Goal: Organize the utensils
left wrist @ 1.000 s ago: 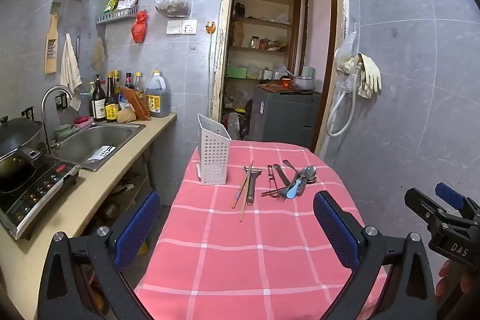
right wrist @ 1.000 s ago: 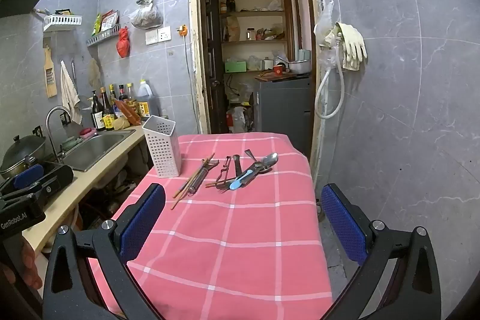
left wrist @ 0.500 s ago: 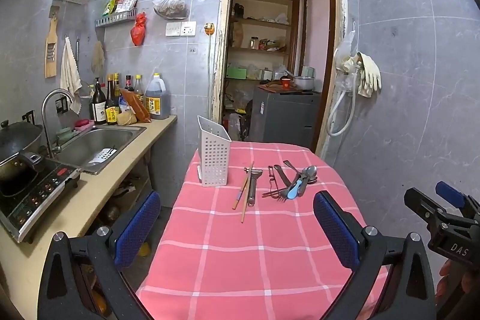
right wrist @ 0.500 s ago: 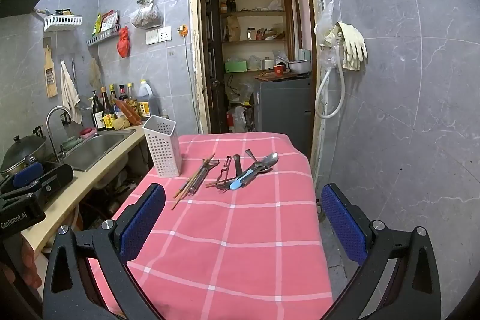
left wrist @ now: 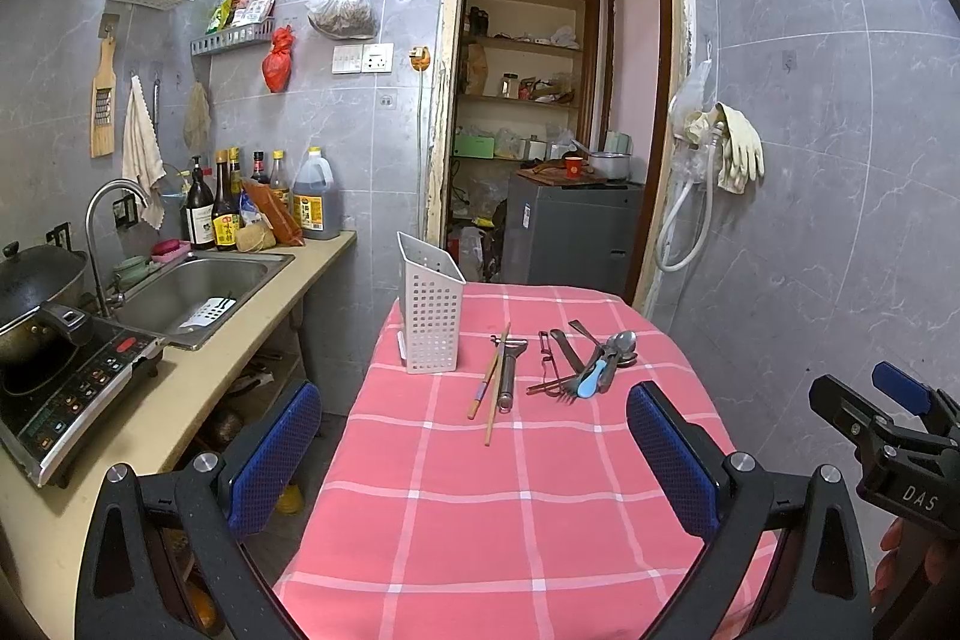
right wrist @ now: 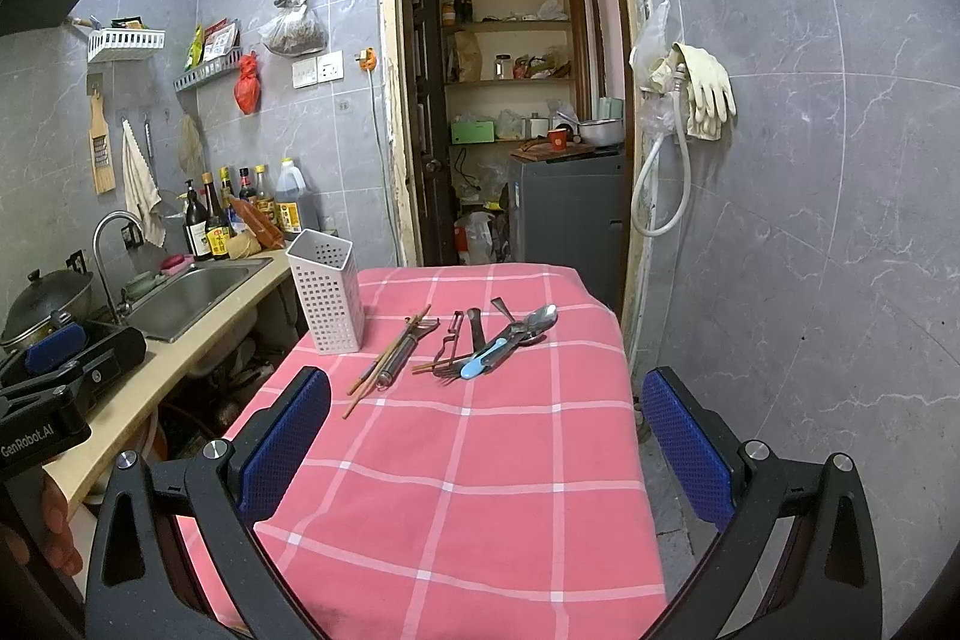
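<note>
nothing is held at this moment: the left gripper [left wrist: 474,451] is spread wide with empty space between its blue pads [left wrist: 273,451], and the right gripper [right wrist: 489,436] is likewise spread wide and empty. both are poised over the near part of the pink checked tablecloth [left wrist: 480,520], well apart from the utensils.

the task's things lie loose on the far half of the table. a pair of chopsticks [left wrist: 493,382] and a metal peeler [left wrist: 507,370] lie side by side just right of the white perforated holder [left wrist: 429,316]; further right a tangle of spoons [left wrist: 618,343], a fork [left wrist: 564,391] and a blue-handled piece [left wrist: 588,379] is heaped together, the pieces touching and crossing.

several slips are judged likely. because the heap is interlocked, a pinch on one handle could drag neighbours along or scatter them toward the right table edge. the chopsticks are thin and flat on cloth, so a closing grip could bunch the fabric or roll one away. the holder looks light, and could be tipped or pushed off the left edge if a utensil is jabbed against its rim.

the holder stands upright near the far left corner; its inside cannot be seen properly, though nothing is seen sticking out above its rim. the sink [left wrist: 198,289] on the left counter holds a small white slotted item.
</note>
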Tool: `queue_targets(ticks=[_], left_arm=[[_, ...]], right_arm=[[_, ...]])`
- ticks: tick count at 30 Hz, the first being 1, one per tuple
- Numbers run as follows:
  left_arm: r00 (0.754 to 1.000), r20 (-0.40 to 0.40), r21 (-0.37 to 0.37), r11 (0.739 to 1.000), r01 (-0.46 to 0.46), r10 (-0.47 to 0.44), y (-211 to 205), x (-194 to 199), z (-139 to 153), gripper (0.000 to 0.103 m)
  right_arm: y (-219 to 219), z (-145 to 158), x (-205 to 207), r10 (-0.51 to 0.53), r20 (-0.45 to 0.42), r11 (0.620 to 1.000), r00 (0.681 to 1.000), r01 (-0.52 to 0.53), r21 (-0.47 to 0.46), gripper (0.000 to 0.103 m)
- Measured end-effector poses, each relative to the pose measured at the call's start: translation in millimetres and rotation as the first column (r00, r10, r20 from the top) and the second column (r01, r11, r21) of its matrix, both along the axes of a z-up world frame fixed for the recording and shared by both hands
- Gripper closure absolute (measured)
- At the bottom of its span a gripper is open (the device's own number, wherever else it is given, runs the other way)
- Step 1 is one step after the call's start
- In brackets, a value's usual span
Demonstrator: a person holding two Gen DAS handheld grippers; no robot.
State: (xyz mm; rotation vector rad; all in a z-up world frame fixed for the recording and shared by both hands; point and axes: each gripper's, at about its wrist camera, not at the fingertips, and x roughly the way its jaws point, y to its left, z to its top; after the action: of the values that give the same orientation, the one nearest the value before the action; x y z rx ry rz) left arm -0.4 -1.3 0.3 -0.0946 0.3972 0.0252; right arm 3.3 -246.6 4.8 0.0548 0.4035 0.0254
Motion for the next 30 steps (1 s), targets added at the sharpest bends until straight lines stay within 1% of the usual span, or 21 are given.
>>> queue_targets(ticks=[30], left_arm=[[1.000, 0.001, 0.005, 1.000, 0.000, 0.000, -0.8, -0.1, 0.1, 0.000]], right_arm=[[3.4, 2.6, 1.7, 0.001, -0.002, 1.000, 1.000, -0.001, 0.001, 0.001]])
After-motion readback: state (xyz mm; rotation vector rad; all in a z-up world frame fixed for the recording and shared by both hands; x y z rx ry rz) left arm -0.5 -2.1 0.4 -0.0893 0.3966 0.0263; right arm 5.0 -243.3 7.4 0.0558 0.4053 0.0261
